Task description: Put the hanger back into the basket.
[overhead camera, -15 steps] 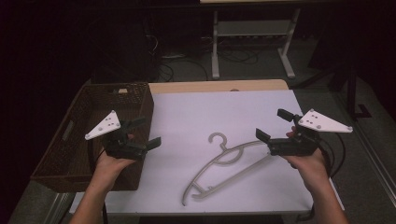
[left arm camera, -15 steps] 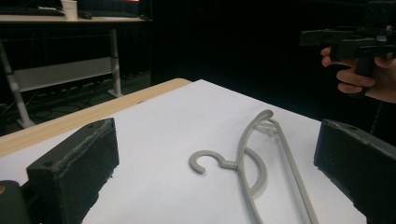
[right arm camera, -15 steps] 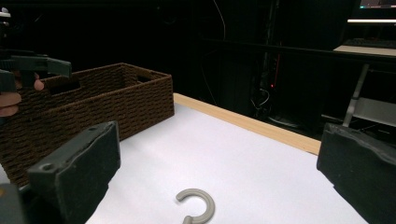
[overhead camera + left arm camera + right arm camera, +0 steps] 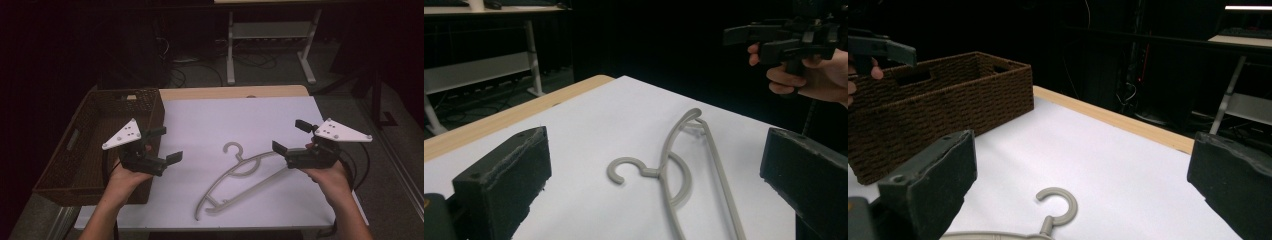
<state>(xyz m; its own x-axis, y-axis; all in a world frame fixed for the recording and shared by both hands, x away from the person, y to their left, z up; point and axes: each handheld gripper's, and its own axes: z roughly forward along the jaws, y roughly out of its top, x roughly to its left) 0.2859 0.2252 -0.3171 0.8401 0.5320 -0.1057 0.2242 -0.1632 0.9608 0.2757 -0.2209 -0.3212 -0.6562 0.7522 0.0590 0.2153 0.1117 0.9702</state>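
A grey plastic hanger [image 4: 240,172] lies flat on the white table top [image 4: 240,117], its hook pointing away from me. My left gripper [image 4: 169,145] hovers open by the basket's right wall, left of the hanger. My right gripper [image 4: 290,136] is open too, just right of the hanger's upper arm and not touching it. In the left gripper view the hanger [image 4: 664,170] lies ahead between the wide-apart jaws of the left gripper [image 4: 656,150], and the right gripper [image 4: 774,40] shows farther off. The right gripper view has the hook [image 4: 1063,202] below the right gripper [image 4: 1083,160].
A dark brown woven basket [image 4: 155,107] stands on the table's left side; its wall [image 4: 948,110] faces the right gripper view. The table's wooden far edge [image 4: 225,92] borders a dark floor with cables and a white stand [image 4: 270,30].
My left gripper has shifted slightly to the right, toward the hanger. The right gripper and the hanger have stayed put.
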